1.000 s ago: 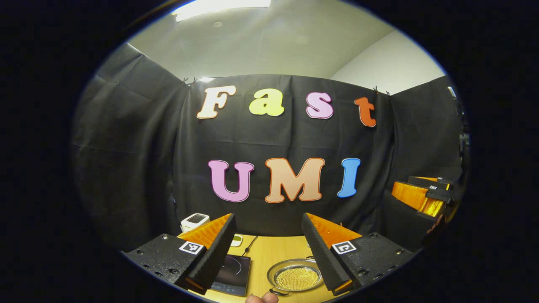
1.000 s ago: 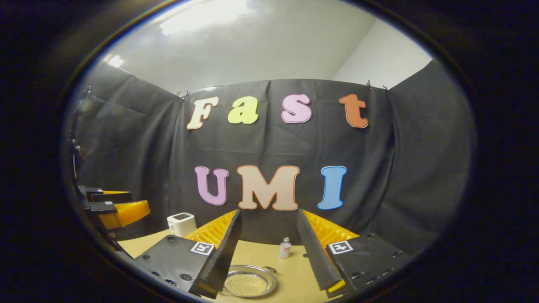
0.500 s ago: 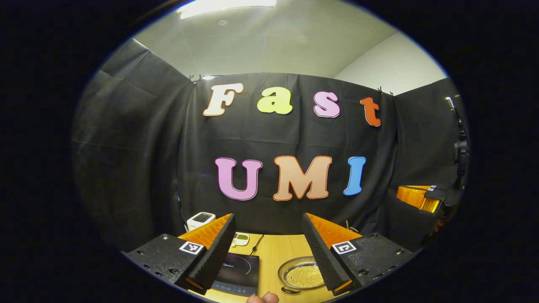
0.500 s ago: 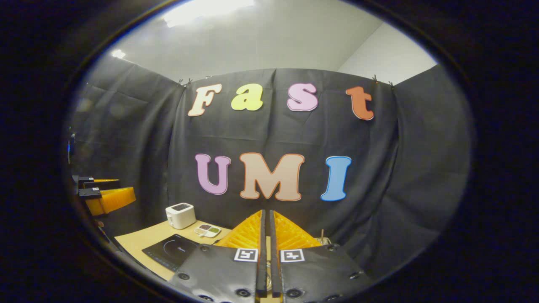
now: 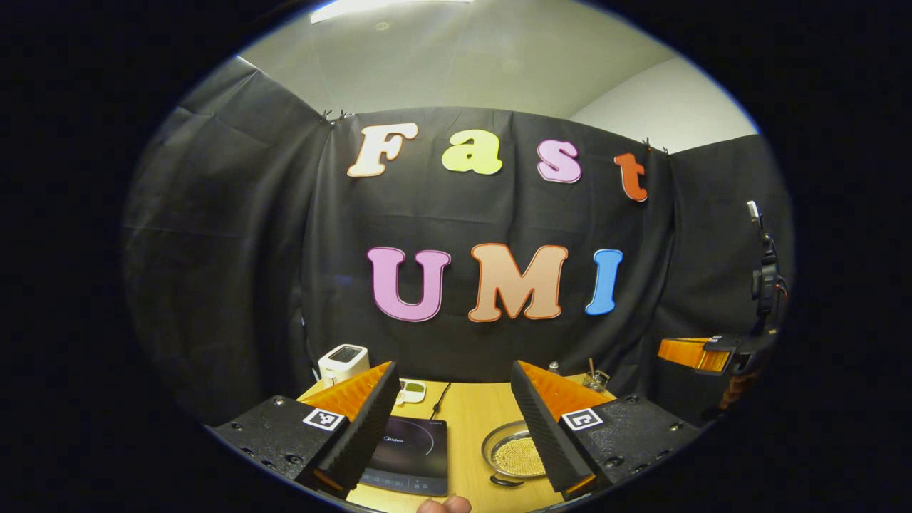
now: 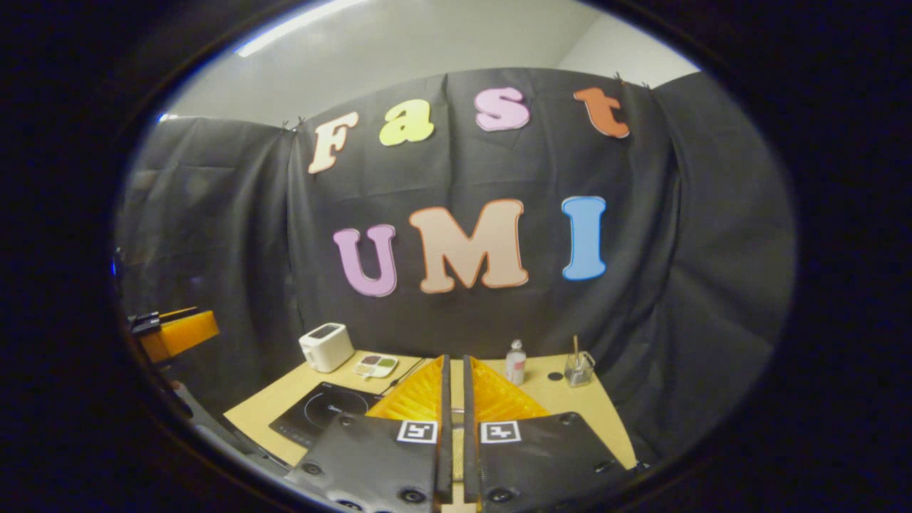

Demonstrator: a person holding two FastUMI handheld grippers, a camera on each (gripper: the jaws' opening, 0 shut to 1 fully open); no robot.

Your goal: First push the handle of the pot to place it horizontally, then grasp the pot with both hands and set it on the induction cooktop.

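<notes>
In the left gripper view, a shallow metal pot [image 5: 514, 453] with golden grains inside sits on the wooden table, its small dark handle [image 5: 504, 481] pointing toward me. The black induction cooktop [image 5: 415, 454] lies just left of it. My left gripper [image 5: 452, 370] hovers open above both, its right finger covering the pot's right side. In the right gripper view, my right gripper [image 6: 454, 363] is shut with nothing between its fingers. It is high over the table, with the cooktop [image 6: 324, 412] to its lower left. Its body hides the table straight ahead.
A white appliance [image 6: 325, 347] and a small compartment dish [image 6: 375, 365] stand at the table's back left, with a cable running to the cooktop. A small bottle [image 6: 515, 362] and a glass jar [image 6: 578, 368] with a stick stand at the back right. Black cloth walls surround the table.
The right gripper went from open to shut a second ago and has stayed shut. Both views now take in more of the table. The left gripper stays open.
</notes>
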